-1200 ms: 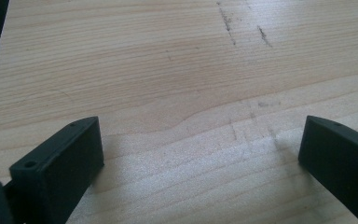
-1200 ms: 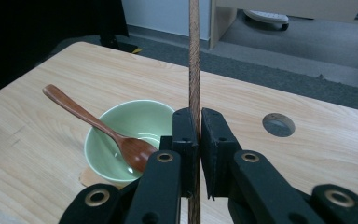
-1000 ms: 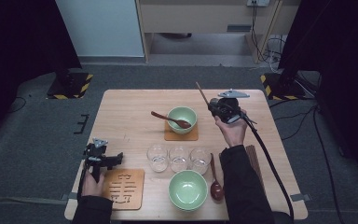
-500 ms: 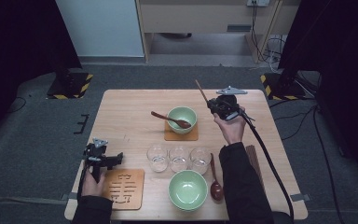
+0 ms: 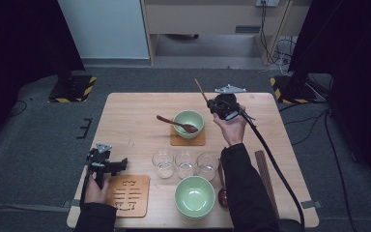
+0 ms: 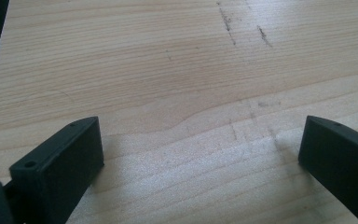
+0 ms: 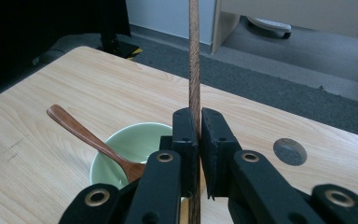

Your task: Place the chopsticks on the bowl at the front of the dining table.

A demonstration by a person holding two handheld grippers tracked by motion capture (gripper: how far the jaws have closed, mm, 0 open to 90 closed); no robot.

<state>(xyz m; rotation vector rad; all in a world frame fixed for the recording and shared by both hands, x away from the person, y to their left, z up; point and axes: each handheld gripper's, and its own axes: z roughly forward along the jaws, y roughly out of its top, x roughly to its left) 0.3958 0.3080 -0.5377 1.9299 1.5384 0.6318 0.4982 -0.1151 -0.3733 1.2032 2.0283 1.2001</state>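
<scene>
A: What is held by the right gripper [image 7: 196, 140]?

B: A thin brown wooden stick [image 7: 194, 56] is pinched between its two black jaws. It looks like a chopstick. The jaws are pressed tight on it, near its lower part, and most of the stick is left poking up past them.

A: Where is the stick kept?

B: It is held up in the air, just beside the far green bowl [image 5: 189, 123], on that bowl's right side. The table is not touched by it.

A: How is it thought to handle?

B: It is judged to be very light and stiff. It is smooth and round, so it can be slipped or twisted if it is squeezed only a little. It is best gripped close to the middle, so it is not tipped over by its long end.

A: What else is seen by that bowl?

B: A wooden spoon [image 5: 176, 123] is laid in the bowl, and its handle is pointed out to the bowl's left. A flat brown mat [image 5: 187, 140] is placed under the bowl.

A: And the left gripper [image 5: 107, 163]?

B: It is held well apart from the bowl, near the table's front left edge. Its jaws are spread wide, and nothing is held between them.
</scene>
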